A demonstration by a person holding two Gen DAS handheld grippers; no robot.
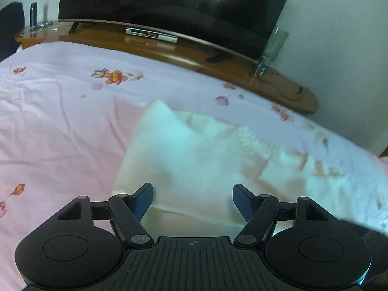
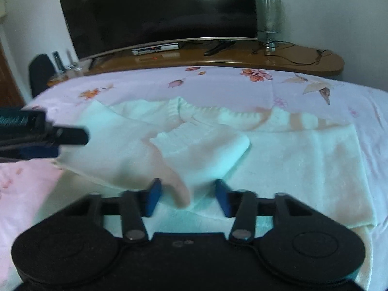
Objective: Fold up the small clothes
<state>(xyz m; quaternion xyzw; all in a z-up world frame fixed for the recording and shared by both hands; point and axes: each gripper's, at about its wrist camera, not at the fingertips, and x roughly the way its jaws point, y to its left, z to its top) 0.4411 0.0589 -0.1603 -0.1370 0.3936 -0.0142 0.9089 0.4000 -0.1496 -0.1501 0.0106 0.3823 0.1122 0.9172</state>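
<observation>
A small cream-white knitted sweater (image 2: 291, 160) lies on the pink flowered bed sheet (image 2: 218, 82), with one sleeve (image 2: 203, 150) folded across its body. In the left wrist view the sweater (image 1: 194, 160) is blurred, just ahead of the fingers. My left gripper (image 1: 192, 200) is open and empty above the sweater's near edge; it also shows at the left of the right wrist view (image 2: 55, 140). My right gripper (image 2: 188, 197) is open and empty, hovering over the folded sleeve's lower end.
A wooden TV stand (image 2: 242, 59) runs along the far edge of the bed, carrying a large dark TV (image 2: 157, 12), a set-top box (image 2: 155, 48), a glass lamp (image 2: 269, 19) and cables. Bare sheet (image 1: 60, 133) lies left of the sweater.
</observation>
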